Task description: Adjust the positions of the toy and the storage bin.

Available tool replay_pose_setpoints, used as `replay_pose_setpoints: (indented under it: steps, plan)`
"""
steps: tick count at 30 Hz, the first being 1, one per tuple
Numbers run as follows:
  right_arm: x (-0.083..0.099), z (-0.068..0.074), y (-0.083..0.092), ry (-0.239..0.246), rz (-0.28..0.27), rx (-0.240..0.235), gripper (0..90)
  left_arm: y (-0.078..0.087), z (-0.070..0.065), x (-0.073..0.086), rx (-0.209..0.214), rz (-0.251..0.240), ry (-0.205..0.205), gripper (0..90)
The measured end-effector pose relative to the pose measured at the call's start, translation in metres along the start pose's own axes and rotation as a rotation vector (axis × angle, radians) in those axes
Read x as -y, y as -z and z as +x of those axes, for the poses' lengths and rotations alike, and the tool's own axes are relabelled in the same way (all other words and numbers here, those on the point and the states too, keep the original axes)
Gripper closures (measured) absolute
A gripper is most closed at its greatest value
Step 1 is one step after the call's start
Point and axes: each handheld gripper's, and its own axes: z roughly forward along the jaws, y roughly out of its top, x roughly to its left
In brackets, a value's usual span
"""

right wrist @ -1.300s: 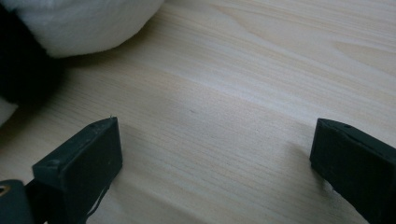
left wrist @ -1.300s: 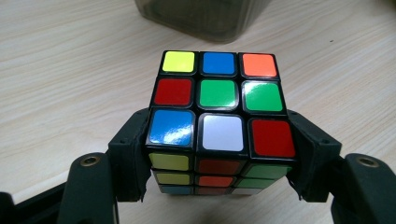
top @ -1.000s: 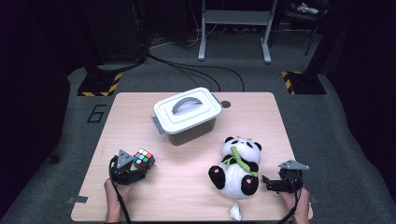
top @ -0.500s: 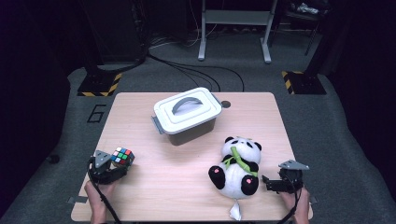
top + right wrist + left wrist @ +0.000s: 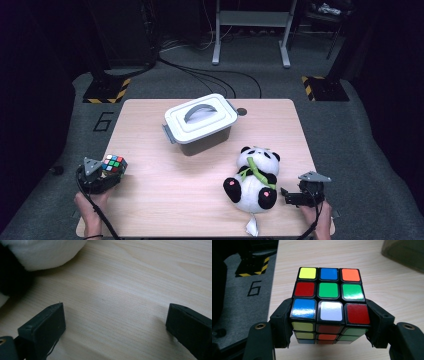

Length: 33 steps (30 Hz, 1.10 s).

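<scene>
A scrambled colour cube [image 5: 114, 164] [image 5: 328, 306] is clamped between the black jaws of my left gripper [image 5: 107, 171] [image 5: 329, 323], at the table's near left corner. Both pads press its two side faces. A plush panda [image 5: 253, 178] lies on its back near the front right, its white body showing at the top left of the right gripper view [image 5: 42, 252]. My right gripper [image 5: 286, 196] [image 5: 113, 323] rests low over the wood just right of the panda, open, with only bare tabletop between its jaws.
A white lidded box [image 5: 201, 121] with a grey handle stands at the middle back of the wooden table [image 5: 165, 200]. Its dark wall shows in the left gripper view [image 5: 404, 253]. Grey floor with a painted 6 [image 5: 102, 121] lies past the table's left edge.
My left gripper has carried the cube leftward to the table's left edge. The right gripper and the panda have stayed put.
</scene>
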Motion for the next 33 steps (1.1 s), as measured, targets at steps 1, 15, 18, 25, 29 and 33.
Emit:
replay_pose_setpoints:
  steps: [1,15,18,25,29,33]
  plan:
    - [0.0,0.0,0.0,0.0,0.0,0.0,1.8,0.0,0.002,-0.001,-0.006,0.003,0.002,34.0]
    - [0.0,0.0,0.0,-0.003,-0.001,0.003,2.0,-0.022,0.029,0.001,-0.035,0.038,0.053,34.0]
    - [0.0,0.0,0.0,-0.002,-0.001,0.004,2.0,-0.028,0.033,0.002,-0.043,0.04,0.061,34.0]
    - [0.0,0.0,0.0,-0.001,-0.001,0.005,2.0,-0.041,0.037,0.006,-0.041,0.068,0.064,33.9]
    - [0.0,0.0,0.0,-0.001,-0.002,0.005,2.1,-0.043,0.037,0.01,-0.031,0.081,0.07,33.9]
    - [0.0,0.0,0.0,0.0,-0.001,0.005,2.1,-0.043,0.038,0.009,-0.034,0.083,0.076,33.7]
